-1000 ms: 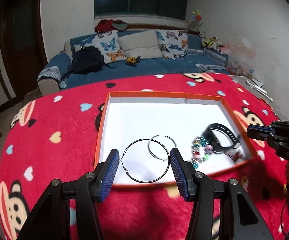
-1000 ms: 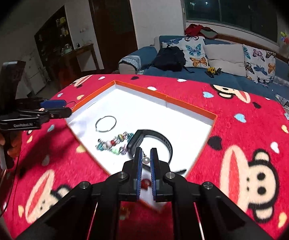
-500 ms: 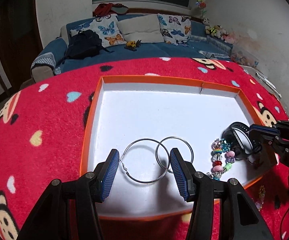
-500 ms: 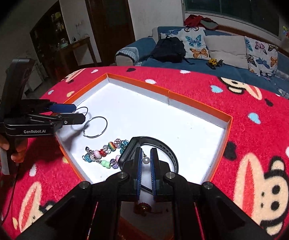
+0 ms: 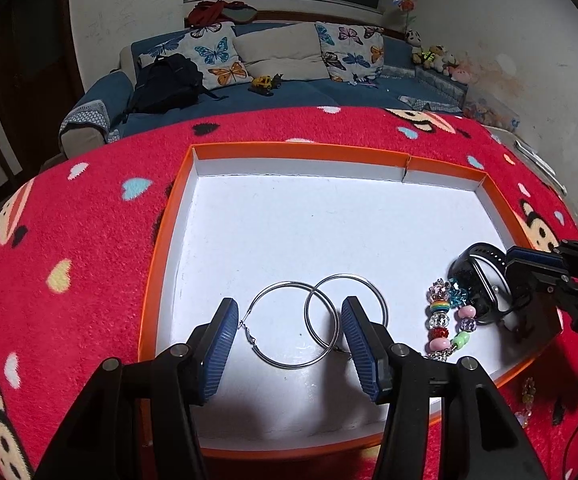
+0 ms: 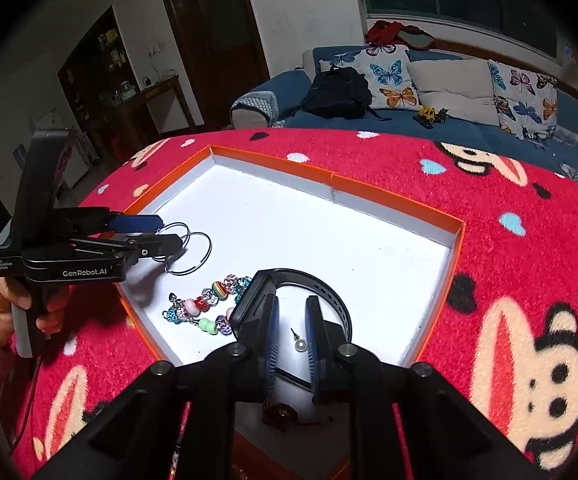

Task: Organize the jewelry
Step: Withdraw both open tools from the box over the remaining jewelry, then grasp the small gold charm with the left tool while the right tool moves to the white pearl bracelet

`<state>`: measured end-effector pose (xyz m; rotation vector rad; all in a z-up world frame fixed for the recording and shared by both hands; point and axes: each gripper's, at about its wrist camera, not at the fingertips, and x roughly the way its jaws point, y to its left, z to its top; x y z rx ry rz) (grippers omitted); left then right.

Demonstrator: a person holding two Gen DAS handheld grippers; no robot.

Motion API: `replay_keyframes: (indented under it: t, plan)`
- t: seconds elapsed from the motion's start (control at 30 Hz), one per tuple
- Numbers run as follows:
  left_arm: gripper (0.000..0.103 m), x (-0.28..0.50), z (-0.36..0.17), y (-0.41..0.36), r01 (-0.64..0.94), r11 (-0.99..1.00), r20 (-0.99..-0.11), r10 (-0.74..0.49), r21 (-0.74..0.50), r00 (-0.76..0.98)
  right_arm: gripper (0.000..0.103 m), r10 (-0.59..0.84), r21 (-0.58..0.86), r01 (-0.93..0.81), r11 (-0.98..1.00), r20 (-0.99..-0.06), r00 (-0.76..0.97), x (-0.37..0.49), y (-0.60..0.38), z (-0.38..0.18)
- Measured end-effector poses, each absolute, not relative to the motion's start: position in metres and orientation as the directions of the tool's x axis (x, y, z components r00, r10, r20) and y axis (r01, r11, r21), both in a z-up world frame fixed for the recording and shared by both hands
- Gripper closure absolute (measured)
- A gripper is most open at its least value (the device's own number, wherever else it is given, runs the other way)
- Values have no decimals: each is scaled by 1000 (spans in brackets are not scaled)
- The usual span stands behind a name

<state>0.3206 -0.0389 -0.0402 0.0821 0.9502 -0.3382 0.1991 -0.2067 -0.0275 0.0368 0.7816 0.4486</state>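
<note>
Pearl stud earring (image 6: 299, 345), tiny, white ball on thin post, lying loose between right gripper (image 6: 291, 334), angled downward over tray (image 6: 393, 200), jaws opening.

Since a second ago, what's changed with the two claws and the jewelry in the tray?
The left claw came in low over the tray, bringing its big hoop down beside the other hoop. The right claw is opening, and the pearl stud it pinched now sits loose between its pads. The bead bracelet and black band stayed put.
</note>
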Motion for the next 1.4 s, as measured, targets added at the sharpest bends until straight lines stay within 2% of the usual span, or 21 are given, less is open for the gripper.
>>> replay_keyframes:
  t: [0.23,0.3,0.37,0.93,1.4]
  plan:
    - [44,313,-35,-36,309,947,-807,-247,-85,536,77,397,177,-382,907,-661,637,191,-206,-17]
    - [44,308,-31,-35,306,949,-804,-243,-80,544,68,394,165,-387,907,-655,644,184,-207,-13]
    - [43,300,-26,-34,302,950,-800,-239,-76,551,52,394,159,-391,907,-648,651,177,-208,-9]
    - [38,157,8,-20,290,951,-761,-265,-106,592,40,400,154,-403,902,-649,647,101,-207,-13]
    - [40,13,-8,-68,498,863,-738,-392,-89,549,40,384,184,-363,914,-682,623,47,-213,-43]
